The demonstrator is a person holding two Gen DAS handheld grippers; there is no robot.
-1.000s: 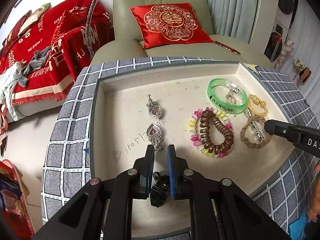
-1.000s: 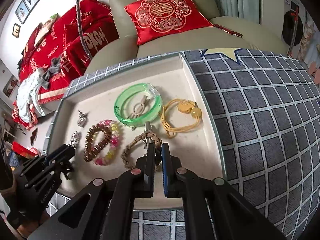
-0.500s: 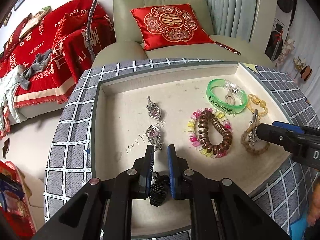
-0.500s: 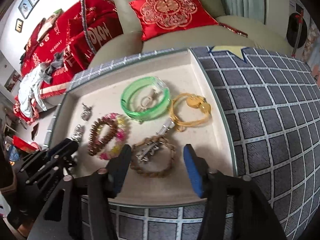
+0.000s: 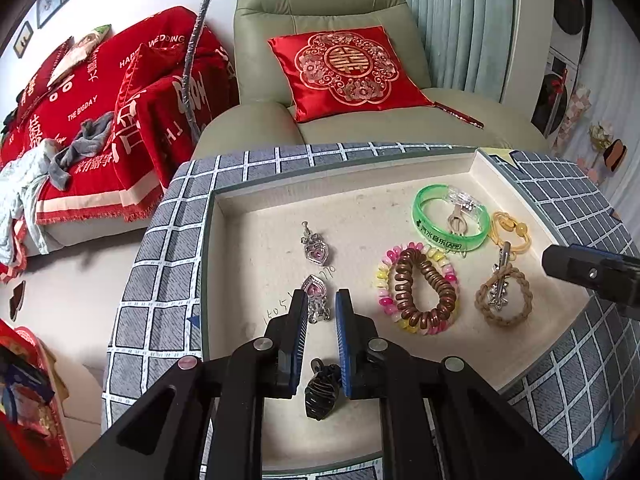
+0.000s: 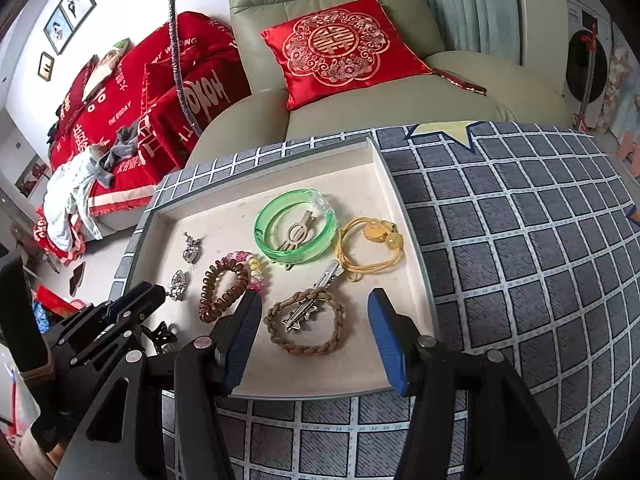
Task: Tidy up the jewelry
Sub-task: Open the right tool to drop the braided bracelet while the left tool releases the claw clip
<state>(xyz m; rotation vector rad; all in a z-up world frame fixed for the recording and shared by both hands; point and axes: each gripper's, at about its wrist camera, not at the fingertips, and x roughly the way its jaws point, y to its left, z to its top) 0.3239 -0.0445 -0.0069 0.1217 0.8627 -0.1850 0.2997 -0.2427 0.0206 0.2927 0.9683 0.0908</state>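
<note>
Since a second ago the right gripper (image 6: 316,308) has let go of the silver hair clip (image 6: 310,306), which then stood pinched between its closed jaws; the clip now lies across the brown braided bracelet (image 6: 306,326), and the jaws stand wide apart on either side of that bracelet, touching neither. The left gripper (image 5: 321,312) has just been opening: jaws slightly parted, with the black claw clip (image 5: 322,390) lying on the tray between them; contact with the right pad cannot be told. Surface: a shallow cream tray (image 5: 360,184) with a grey rim, set on a grey grid-patterned cloth (image 6: 520,240). Room: green armchair (image 5: 320,8) with red embroidered cushion (image 5: 348,68) beyond the far edge; red blankets (image 5: 100,100) on a sofa at far left. Tray contents: green bangle (image 5: 450,220) far right with a small silver clip (image 5: 458,220) inside it; yellow cord bracelet (image 5: 510,232) just right of it; brown coil hair tie (image 5: 424,284) over a pink-yellow coil tie (image 5: 386,280) at centre; two silver heart pendants (image 5: 316,250) left of centre, the nearer one (image 5: 316,296) just beyond the left fingertips (image 5: 299,300).
</note>
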